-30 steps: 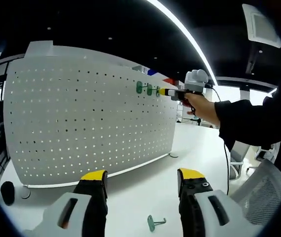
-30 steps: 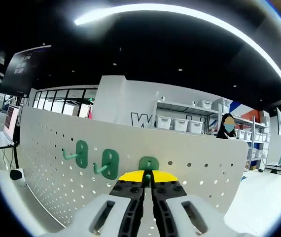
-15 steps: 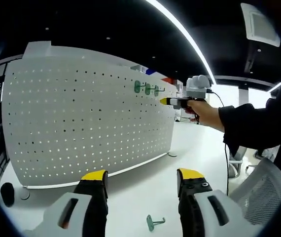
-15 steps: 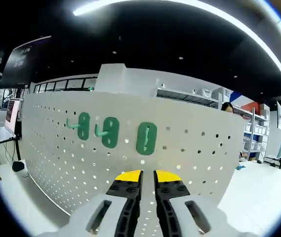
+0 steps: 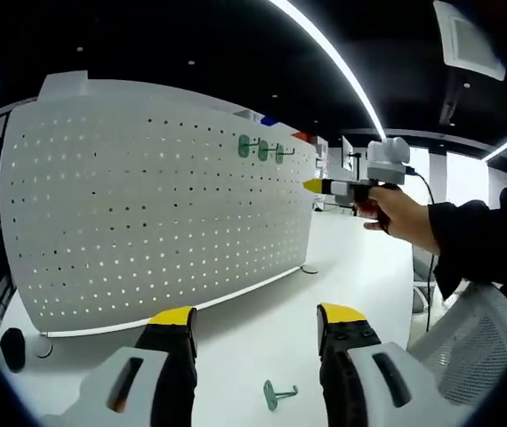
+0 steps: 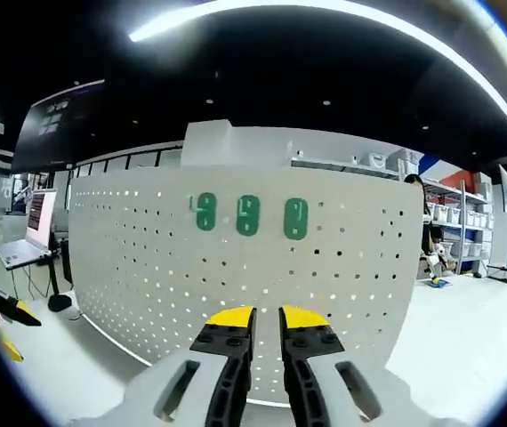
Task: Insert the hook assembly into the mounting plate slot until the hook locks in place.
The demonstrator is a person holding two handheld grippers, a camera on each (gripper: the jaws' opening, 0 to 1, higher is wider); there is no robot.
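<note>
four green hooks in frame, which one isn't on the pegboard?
The green hook lying on the white table between the left gripper jaws. The other three hooks hang in a row high on the pegboard.

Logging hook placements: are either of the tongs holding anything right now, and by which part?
Nothing: right tongs and left tongs are empty; three hooks sit on the pegboard.

The mounting plate (image 6: 236, 267) is a white perforated panel standing upright on the white table (image 5: 262, 338), its face dotted with regular rows of small holes. Three green hooks (image 6: 249, 216) sit in a row near its top edge, side by side, their oval backs flat against the panel. A fourth green hook (image 5: 276, 393) lies loose on the table in front of the panel, well apart from it.
</note>
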